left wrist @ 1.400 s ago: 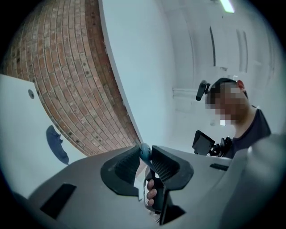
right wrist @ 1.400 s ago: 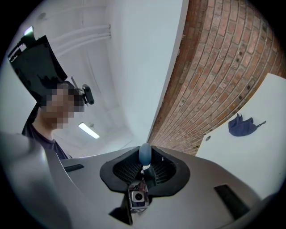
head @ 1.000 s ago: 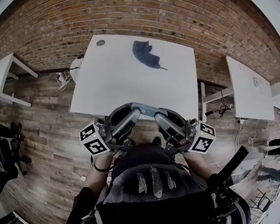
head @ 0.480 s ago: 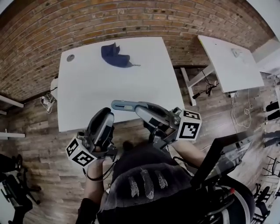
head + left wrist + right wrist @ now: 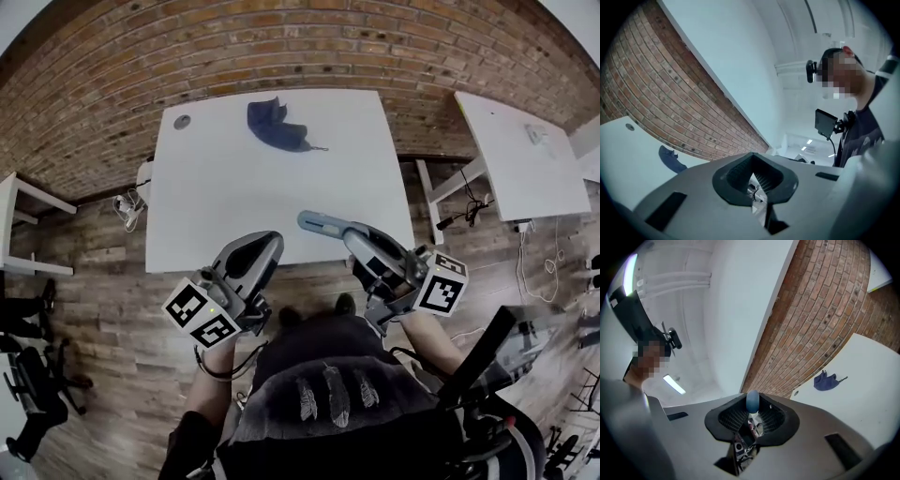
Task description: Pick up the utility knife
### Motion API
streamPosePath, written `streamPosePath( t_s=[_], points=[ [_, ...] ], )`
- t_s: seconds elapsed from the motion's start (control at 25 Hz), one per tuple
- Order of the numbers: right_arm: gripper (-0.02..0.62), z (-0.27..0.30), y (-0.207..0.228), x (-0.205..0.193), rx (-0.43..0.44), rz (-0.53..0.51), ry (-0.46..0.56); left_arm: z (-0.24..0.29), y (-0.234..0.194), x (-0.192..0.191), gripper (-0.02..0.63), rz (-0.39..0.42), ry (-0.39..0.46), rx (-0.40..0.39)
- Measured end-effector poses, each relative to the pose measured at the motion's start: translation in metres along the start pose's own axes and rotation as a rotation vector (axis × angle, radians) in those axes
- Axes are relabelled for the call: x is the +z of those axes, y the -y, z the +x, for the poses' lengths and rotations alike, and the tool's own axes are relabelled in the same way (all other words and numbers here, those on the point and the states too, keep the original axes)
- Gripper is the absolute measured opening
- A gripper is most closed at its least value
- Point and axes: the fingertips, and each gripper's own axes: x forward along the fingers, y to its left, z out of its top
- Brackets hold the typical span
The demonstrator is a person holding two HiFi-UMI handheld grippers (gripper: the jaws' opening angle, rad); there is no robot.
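Note:
The utility knife [image 5: 323, 224], grey-blue and slim, sticks out up-left from my right gripper [image 5: 364, 246], which is shut on its handle just over the white table's [image 5: 234, 197] near edge. In the right gripper view the knife's rounded blue end [image 5: 753, 401] stands between the jaws of that gripper [image 5: 752, 422]. My left gripper [image 5: 261, 251] hovers to the knife's left, apart from it, jaws shut on nothing. In the left gripper view its pads [image 5: 761, 180] meet with only a thin slit between them.
A dark blue cloth [image 5: 277, 127] lies at the table's far side near the brick wall [image 5: 309, 47], also in both gripper views [image 5: 670, 159] [image 5: 826, 380]. A second white table [image 5: 525, 159] stands to the right. Cables lie on the wooden floor [image 5: 94, 309].
A second ago both grippers met at the knife in front of the body. The left one has come away to the left; the right one has carried the knife to the right.

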Motion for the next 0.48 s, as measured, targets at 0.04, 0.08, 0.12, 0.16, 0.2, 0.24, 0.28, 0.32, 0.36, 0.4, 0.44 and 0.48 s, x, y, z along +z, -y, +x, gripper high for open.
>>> streamPosePath(
  t_s=[0.04, 0.08, 0.12, 0.16, 0.2, 0.24, 0.28, 0.32, 0.36, 0.4, 0.44, 0.48],
  points=[
    [0.066, -0.003, 0.003, 0.002, -0.002, 0.002, 0.003, 0.003, 0.000, 0.000, -0.003, 0.006, -0.008, 0.006],
    [0.066, -0.005, 0.005, 0.004, -0.003, 0.006, 0.006, 0.006, -0.001, 0.000, -0.002, 0.008, -0.013, 0.012],
    [0.066, -0.007, 0.009, 0.007, -0.004, 0.010, 0.009, 0.009, -0.001, 0.000, -0.002, 0.008, -0.018, 0.016],
    [0.066, -0.009, 0.012, 0.009, -0.003, 0.015, 0.012, 0.013, -0.001, 0.000, -0.002, 0.010, -0.024, 0.020],
    [0.066, -0.010, 0.015, 0.012, 0.001, 0.019, 0.016, 0.016, -0.001, -0.001, -0.003, 0.016, -0.032, 0.025],
    [0.066, -0.012, 0.019, 0.015, 0.006, 0.024, 0.020, 0.020, 0.000, -0.001, -0.002, 0.025, -0.042, 0.031],
    [0.066, -0.014, 0.022, 0.019, 0.012, 0.030, 0.022, 0.024, 0.002, -0.002, -0.002, 0.035, -0.052, 0.037],
    [0.066, -0.018, 0.025, 0.023, 0.017, 0.036, 0.023, 0.030, 0.005, -0.005, -0.003, 0.043, -0.061, 0.043],
    [0.066, -0.024, 0.028, 0.028, 0.020, 0.043, 0.022, 0.037, 0.009, -0.008, -0.002, 0.047, -0.068, 0.049],
    [0.066, -0.031, 0.030, 0.034, 0.024, 0.049, 0.020, 0.045, 0.014, -0.011, -0.002, 0.049, -0.074, 0.055],
    [0.066, -0.038, 0.033, 0.039, 0.027, 0.055, 0.018, 0.052, 0.019, -0.015, -0.002, 0.051, -0.079, 0.060],
    [0.066, -0.046, 0.036, 0.044, 0.031, 0.059, 0.017, 0.059, 0.025, -0.019, -0.003, 0.056, -0.084, 0.064]
  ],
)
